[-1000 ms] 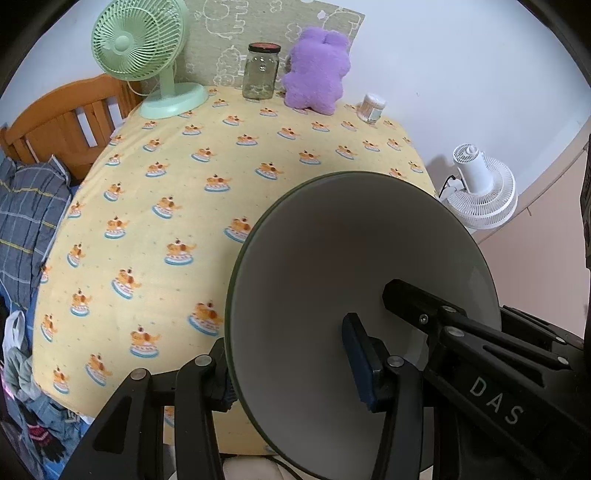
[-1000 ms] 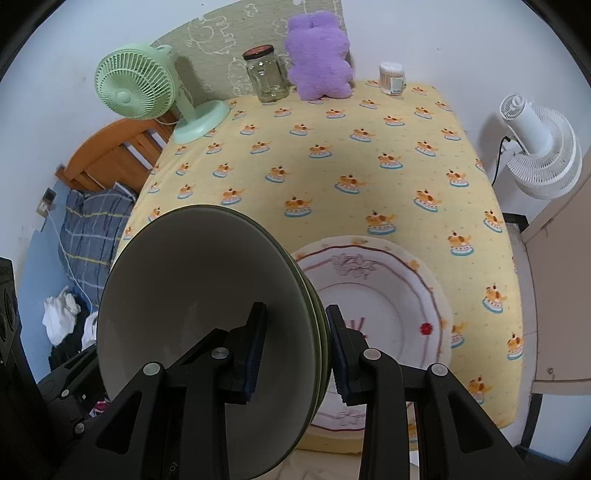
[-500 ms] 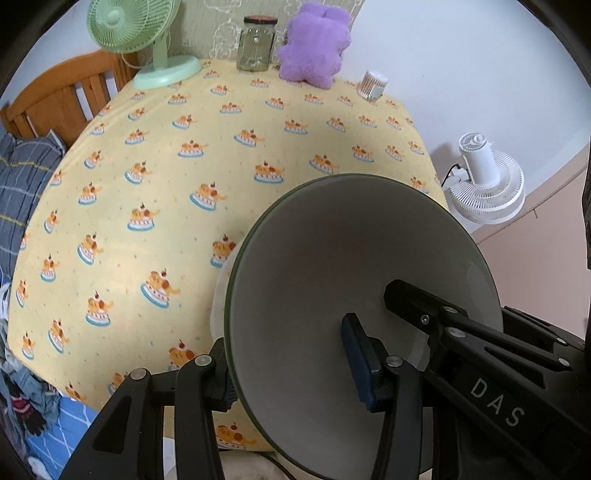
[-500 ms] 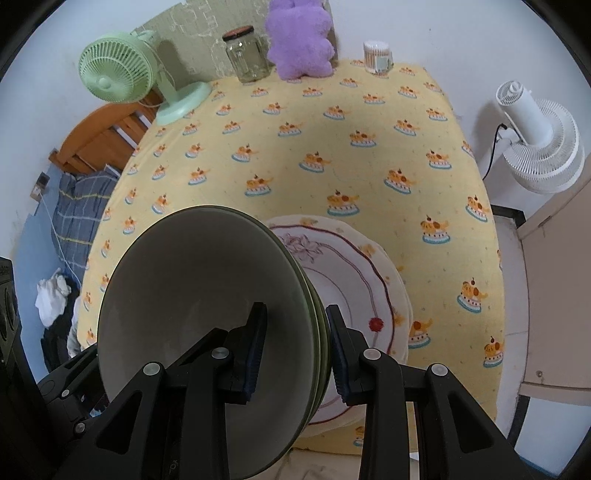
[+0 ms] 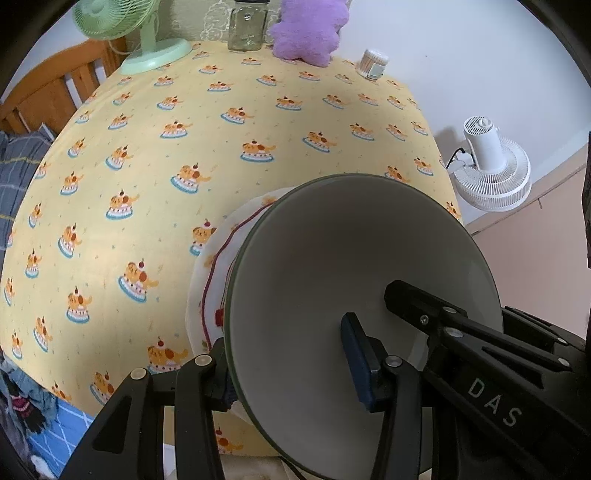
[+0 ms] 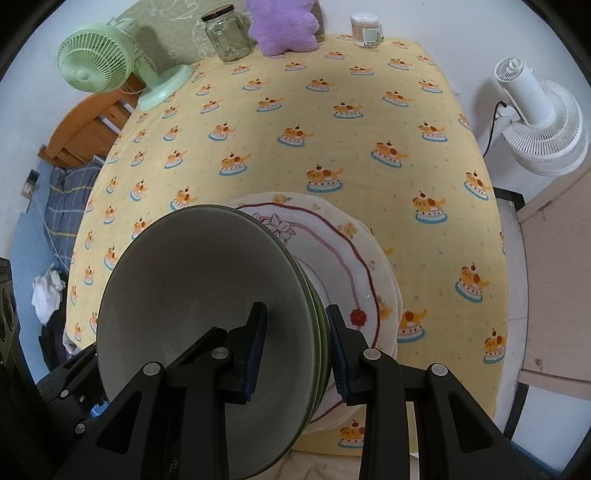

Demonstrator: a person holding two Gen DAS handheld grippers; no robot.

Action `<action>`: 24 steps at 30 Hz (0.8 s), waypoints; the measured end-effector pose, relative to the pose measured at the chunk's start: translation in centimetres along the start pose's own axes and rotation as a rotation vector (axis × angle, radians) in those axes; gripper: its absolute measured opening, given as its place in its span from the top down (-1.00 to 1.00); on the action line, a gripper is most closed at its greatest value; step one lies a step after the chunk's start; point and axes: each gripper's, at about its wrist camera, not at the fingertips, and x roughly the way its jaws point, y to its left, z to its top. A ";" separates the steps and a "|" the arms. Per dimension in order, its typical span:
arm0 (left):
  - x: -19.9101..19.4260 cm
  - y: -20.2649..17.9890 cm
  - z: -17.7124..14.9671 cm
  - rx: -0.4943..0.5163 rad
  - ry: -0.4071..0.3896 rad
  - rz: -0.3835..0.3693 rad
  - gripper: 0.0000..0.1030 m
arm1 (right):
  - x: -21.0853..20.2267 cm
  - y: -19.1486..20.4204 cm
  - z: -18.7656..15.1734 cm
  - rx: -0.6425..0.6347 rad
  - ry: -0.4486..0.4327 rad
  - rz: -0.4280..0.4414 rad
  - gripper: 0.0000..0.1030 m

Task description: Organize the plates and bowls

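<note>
A nested stack of grey bowls with green rims (image 5: 332, 288) (image 6: 192, 295) hangs tilted between my two grippers, just above the table. My left gripper (image 5: 288, 365) is shut on the stack's left wall, one pad inside and one outside. My right gripper (image 6: 295, 350) is shut on the opposite wall, where several rims show between its pads. Its black finger marked DAS (image 5: 461, 339) reaches into the top bowl in the left wrist view. Under the bowls a white plate with a red line and flower pattern (image 5: 212, 266) (image 6: 332, 240) lies on the yellow tablecloth (image 5: 184, 147) (image 6: 295, 110), partly hidden.
At the table's far edge stand a green desk fan (image 6: 92, 62), a glass jar (image 6: 227, 37), a purple plush toy (image 6: 284, 26) and a cotton swab tub (image 6: 365, 31). A white floor fan (image 6: 539, 125) is right of the table. A wooden bed frame (image 6: 88, 129) with bedding lies to the left.
Both grippers sank toward the table with the bowl stack. The patterned plate came into the left wrist view and now sits closer under the bowls.
</note>
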 end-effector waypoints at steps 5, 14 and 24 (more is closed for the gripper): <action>0.3 -0.2 0.6 0.016 0.004 -0.007 0.09 | 0.1 -0.3 0.5 0.013 0.000 -0.013 0.30; 0.6 -0.7 1.0 0.025 0.011 -0.018 0.08 | 0.2 -1.1 0.9 0.032 0.001 -0.022 0.28; -0.1 -0.6 0.2 0.006 -0.030 0.060 -0.60 | -0.8 -0.9 0.3 -0.014 -0.085 -0.052 -0.32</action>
